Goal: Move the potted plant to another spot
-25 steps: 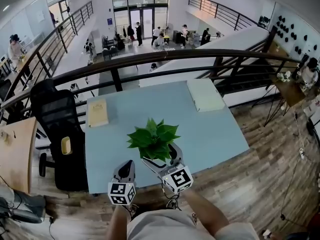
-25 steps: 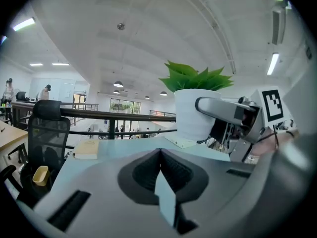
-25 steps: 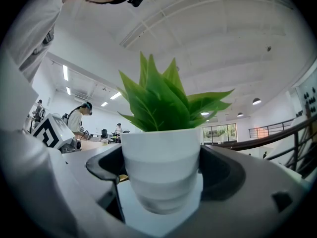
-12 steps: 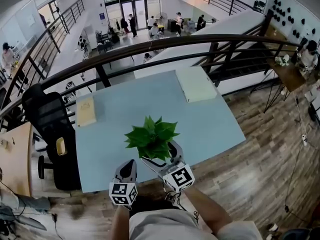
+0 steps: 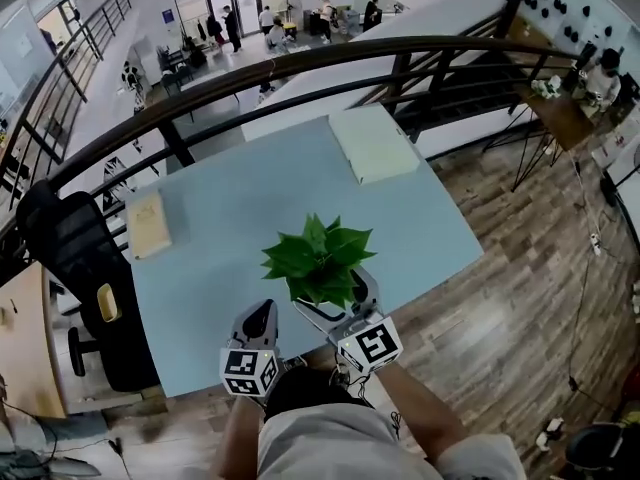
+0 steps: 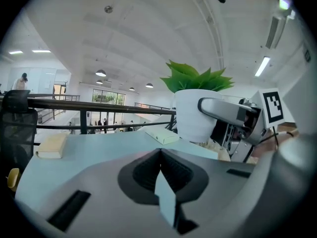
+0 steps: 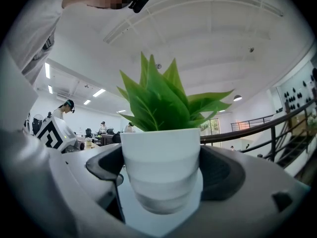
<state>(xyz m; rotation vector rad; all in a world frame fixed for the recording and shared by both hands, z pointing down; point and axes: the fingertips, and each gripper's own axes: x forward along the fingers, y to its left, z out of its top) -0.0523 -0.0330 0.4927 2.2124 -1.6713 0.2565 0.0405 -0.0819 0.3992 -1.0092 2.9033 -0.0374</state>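
- Head view: a person stands at the near edge of a pale blue worktop (image 5: 220,218), with a gripper in each hand.
- The right gripper (image 7: 161,182) is clamped on the potted plant (image 7: 161,162), one jaw on either side of its white pot.
- The plant is over the near middle of the worktop, close to the near edge. Whether its base rests on the surface or hangs just above it is hard to tell.
- The left gripper (image 6: 161,182) has its jaws together with nothing between them, and sits just left of the plant.
- A tan book (image 5: 148,225) lies at the far left and a flat white box (image 5: 372,143) at the far right, both well apart from the plant.
- A black chair (image 5: 85,268) stands to the left, and a dark railing (image 5: 300,63) runs beyond the far edge.
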